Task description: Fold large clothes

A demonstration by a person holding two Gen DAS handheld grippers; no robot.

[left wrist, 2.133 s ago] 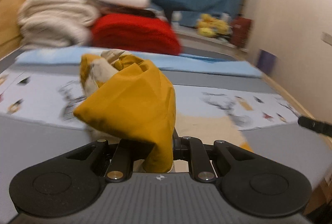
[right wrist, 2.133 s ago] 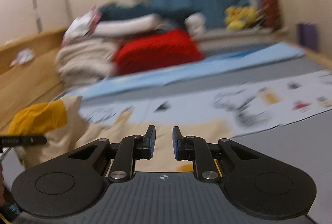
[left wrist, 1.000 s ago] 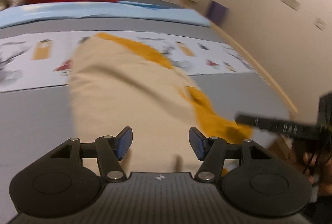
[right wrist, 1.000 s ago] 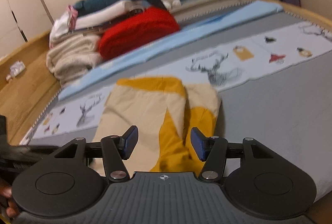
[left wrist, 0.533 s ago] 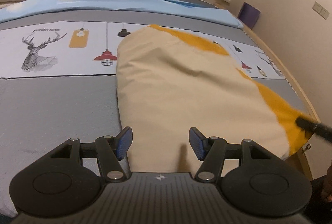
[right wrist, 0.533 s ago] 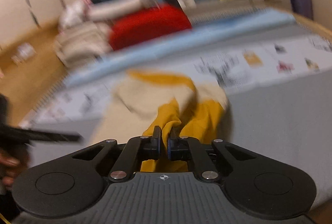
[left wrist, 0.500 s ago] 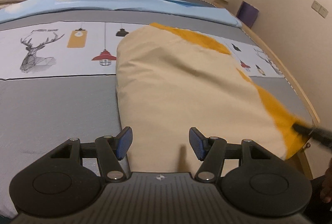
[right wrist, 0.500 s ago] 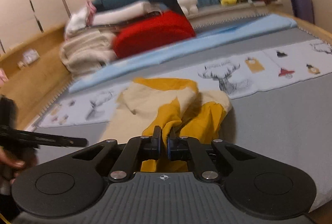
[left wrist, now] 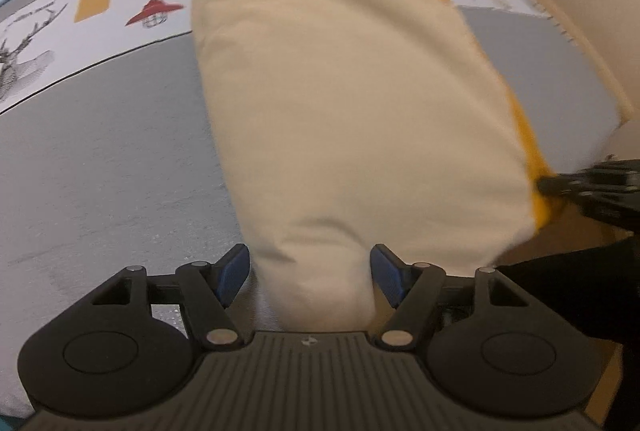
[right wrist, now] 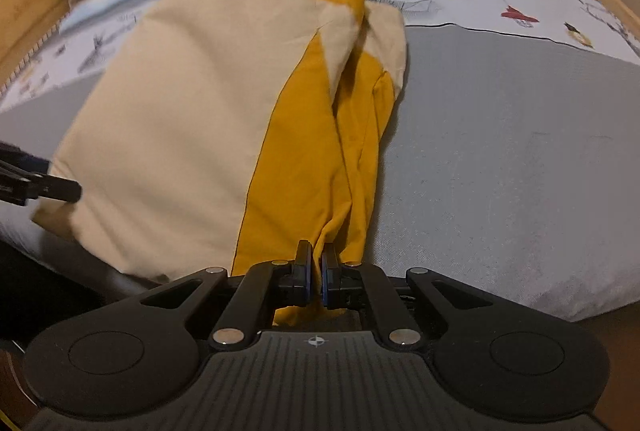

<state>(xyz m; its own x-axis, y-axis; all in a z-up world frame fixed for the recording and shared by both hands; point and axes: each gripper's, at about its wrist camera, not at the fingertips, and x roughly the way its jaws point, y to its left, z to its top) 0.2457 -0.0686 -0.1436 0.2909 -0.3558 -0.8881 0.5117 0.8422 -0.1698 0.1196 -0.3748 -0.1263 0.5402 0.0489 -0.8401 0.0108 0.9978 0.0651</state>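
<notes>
Right tongs point(right wrist: 315, 273) pinch the garment's point(right wrist: 192, 103) mustard corner on the bed point(right wrist: 500, 151).
Left tongs point(left wrist: 310, 273), at nine o'clock, gape around the cream corner, likely poised to grip for folding.

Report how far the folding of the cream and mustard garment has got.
Done: the garment lies spread lengthwise on the bed, cream side up and mostly smooth. In hand: the right gripper is shut on its mustard edge; the left gripper is open around the cream near end. Left: no finished compact fold shows, and the mustard side is bunched along the right.
</notes>
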